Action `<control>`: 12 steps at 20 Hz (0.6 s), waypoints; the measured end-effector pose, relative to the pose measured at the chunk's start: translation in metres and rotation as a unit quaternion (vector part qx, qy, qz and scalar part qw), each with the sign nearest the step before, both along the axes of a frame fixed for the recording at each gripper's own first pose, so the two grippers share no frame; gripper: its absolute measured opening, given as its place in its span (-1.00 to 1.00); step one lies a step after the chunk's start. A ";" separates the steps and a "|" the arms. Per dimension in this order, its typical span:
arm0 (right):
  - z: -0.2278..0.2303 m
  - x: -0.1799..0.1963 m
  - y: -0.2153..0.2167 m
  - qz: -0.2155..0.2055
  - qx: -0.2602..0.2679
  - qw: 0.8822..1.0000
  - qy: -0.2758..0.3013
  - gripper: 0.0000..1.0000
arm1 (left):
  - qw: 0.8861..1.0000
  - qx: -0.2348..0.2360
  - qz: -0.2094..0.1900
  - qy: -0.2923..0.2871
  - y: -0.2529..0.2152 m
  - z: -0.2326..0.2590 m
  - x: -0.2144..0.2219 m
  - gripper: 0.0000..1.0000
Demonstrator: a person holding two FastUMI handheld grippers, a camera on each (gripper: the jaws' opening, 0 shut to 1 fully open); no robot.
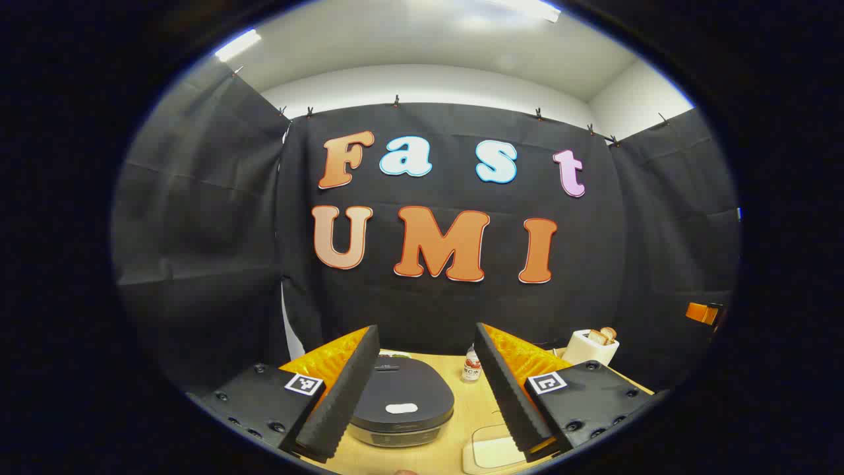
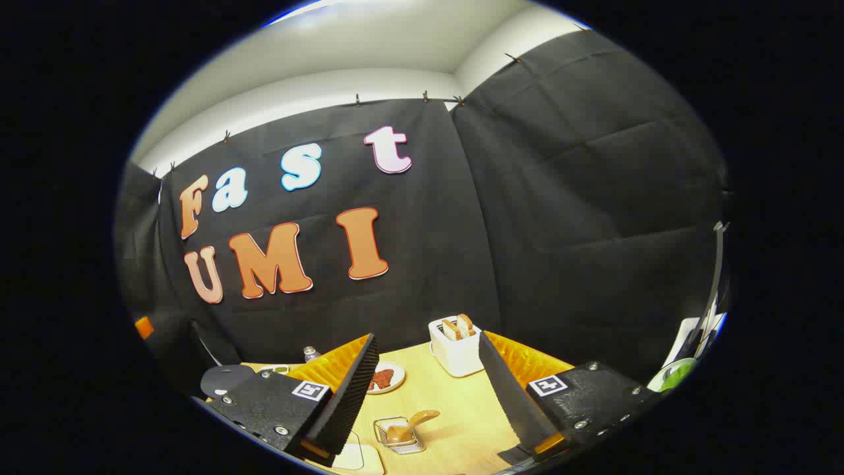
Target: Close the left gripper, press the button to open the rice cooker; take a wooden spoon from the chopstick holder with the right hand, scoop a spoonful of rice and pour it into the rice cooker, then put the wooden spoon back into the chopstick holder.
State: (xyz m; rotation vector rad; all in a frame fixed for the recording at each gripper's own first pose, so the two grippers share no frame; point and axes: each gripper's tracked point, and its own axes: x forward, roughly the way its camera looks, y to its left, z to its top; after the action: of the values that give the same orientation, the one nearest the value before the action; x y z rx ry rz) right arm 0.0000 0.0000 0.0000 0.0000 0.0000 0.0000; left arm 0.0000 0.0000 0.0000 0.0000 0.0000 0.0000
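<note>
The rice cooker (image 1: 401, 402) sits on the wooden table with its dark lid down and a pale patch on top. It lies low between the fingers of my left gripper (image 1: 426, 340), which is open and holds nothing. In the right gripper view the cooker (image 2: 224, 380) shows at the far left. A wire chopstick holder (image 2: 399, 437) stands on the table with the wooden spoon (image 2: 414, 421) leaning in it. The holder is just ahead of my right gripper (image 2: 427, 340), low between its spread fingers. That gripper is open and holds nothing.
A white toaster (image 2: 455, 348) with bread slices stands at the back of the table (image 2: 455, 409). A plate (image 2: 384, 379) of reddish food, a small bottle (image 1: 471, 365) and a white container (image 1: 491, 452) at the near edge are also there. Black cloth walls close the booth.
</note>
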 end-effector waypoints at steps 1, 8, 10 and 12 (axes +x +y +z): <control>0.000 -0.006 0.006 -0.004 -0.008 1.000 -0.001 1.00 | 1.000 -0.001 -0.003 0.001 0.009 0.000 -0.001 1.00; 0.004 -0.021 0.024 0.004 -0.058 0.998 -0.001 0.79 | 0.999 0.033 0.003 0.010 0.019 0.003 -0.007 0.87; 0.006 -0.020 0.023 0.010 -0.061 0.998 0.005 0.89 | 1.000 0.013 0.010 0.018 0.010 0.005 -0.011 0.87; 0.010 -0.016 0.020 0.020 -0.061 0.998 0.004 0.89 | 1.000 -0.003 0.012 0.023 -0.001 0.003 -0.017 0.87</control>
State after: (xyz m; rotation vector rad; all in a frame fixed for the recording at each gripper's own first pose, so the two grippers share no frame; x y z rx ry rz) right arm -0.0163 0.0201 0.0098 -0.1216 0.0084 0.0399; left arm -0.0167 -0.0007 0.0031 -0.0050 0.0458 0.0231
